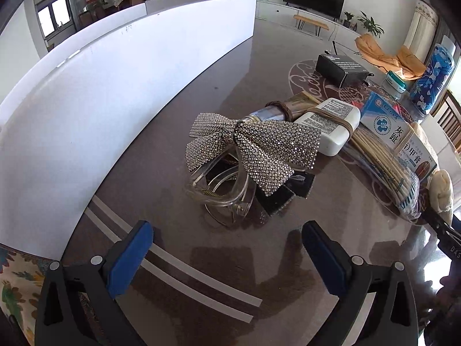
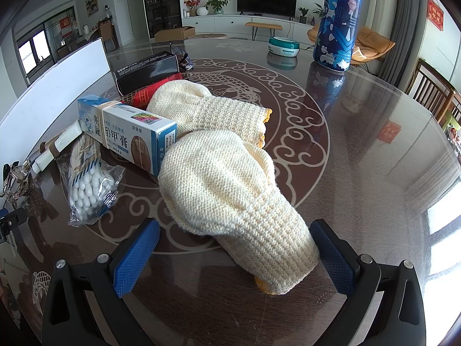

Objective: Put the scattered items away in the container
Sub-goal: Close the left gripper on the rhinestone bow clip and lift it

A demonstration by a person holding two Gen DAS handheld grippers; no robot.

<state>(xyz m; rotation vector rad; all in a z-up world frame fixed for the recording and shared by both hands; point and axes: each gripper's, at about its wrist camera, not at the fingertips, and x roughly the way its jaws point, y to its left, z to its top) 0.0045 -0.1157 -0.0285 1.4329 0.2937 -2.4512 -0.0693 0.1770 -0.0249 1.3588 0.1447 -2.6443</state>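
Both wrist views, one moment. The landmark was the blue-and-white carton (image 2: 131,134) lying near the middle of the glass-topped table (image 2: 374,150).

Right gripper (image 2: 234,256): jaws stood wide apart, empty, straddling the cuff of the near knitted glove (image 2: 230,199), which lay just in front of the carton and seemed to touch its end. The right pad (image 2: 334,259) looked to be against or almost against the cuff; the left pad (image 2: 137,255) was well clear. A second glove (image 2: 207,112) lay behind the carton, partly beneath the first.

Left gripper (image 1: 227,259): jaws likewise wide open and holding nothing, hovering short of the rhinestone bow clip (image 1: 253,147), which lay to the carton's left, beyond a bag of cotton swabs (image 2: 89,190) and a white bottle (image 1: 331,127) bound with a rubber band.

The white container wall (image 1: 115,86) rose at the far left of the carton, past the clip.

Likely faults, as judgement:
- Closing off-centre on the cuff could pinch only one layer of knit, so the glove would sag or slip out.
- Lifting the near glove could drag the second glove or nudge the carton, since they overlap.
- The clear plastic claw under the bow offered a hard, slick, uneven grip; it could twist or spring away on the glass.
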